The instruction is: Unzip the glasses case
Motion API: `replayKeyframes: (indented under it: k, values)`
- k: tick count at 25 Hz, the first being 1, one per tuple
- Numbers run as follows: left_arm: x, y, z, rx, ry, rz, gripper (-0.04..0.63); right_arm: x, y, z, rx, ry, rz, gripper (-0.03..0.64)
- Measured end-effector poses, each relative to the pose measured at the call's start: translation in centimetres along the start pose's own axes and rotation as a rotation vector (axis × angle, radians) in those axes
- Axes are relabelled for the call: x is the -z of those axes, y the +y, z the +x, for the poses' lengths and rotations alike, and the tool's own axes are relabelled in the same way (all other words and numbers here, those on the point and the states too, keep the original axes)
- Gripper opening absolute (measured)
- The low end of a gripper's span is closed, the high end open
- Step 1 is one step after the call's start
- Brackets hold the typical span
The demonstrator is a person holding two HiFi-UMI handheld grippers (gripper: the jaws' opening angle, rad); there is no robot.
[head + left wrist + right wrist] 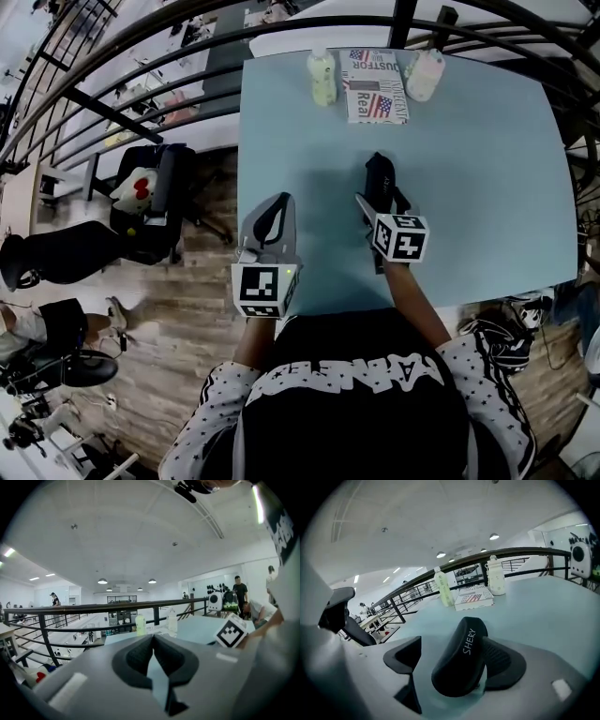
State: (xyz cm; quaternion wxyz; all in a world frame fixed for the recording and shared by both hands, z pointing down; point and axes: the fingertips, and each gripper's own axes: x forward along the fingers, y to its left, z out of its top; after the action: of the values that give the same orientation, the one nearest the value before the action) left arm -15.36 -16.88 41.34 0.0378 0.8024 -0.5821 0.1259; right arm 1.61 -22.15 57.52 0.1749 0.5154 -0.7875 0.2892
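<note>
Left gripper [153, 639] jaws closed, empty; right gripper [452, 644] jaws apart, black glasses case [457, 667] between them, on light-blue table [543, 606].

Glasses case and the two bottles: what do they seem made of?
The glasses case looks matte black, a smooth moulded shell with white lettering, probably fabric- or leatherette-covered. The greenish bottle and whitish bottle look like pale translucent plastic: cloudy walls.
</note>
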Motion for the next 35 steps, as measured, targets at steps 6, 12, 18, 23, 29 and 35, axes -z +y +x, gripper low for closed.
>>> replayKeyframes:
  k: [6,12,18,23,29,35]
  values:
    - [0.9,1.5,0.6,-0.013,0.021,0.041,0.000,0.9,-0.2,1.9,0.059,0.057,-0.023,0.440]
    - [1.6,2.1,1.8,0.017,0.035,0.016,0.000,2.0,-1.4,3.2,0.096,0.116,0.003,0.446]
    - [2.3,3.3,2.6,0.017,0.042,-0.010,0.000,2.7,-2.0,4.5,0.135,0.139,-0.007,0.446]
    - [2.9,4.0,2.9,0.010,0.055,-0.031,0.000,2.9,-2.2,4.8,0.151,0.142,-0.004,0.441]
    - [3.2,4.1,2.6,0.011,0.060,-0.058,0.000,2.7,-1.8,4.5,0.123,0.138,-0.022,0.394]
    - [2.9,3.7,2.2,0.045,0.055,-0.089,0.000,1.5,-0.4,3.5,0.071,0.077,-0.037,0.364]
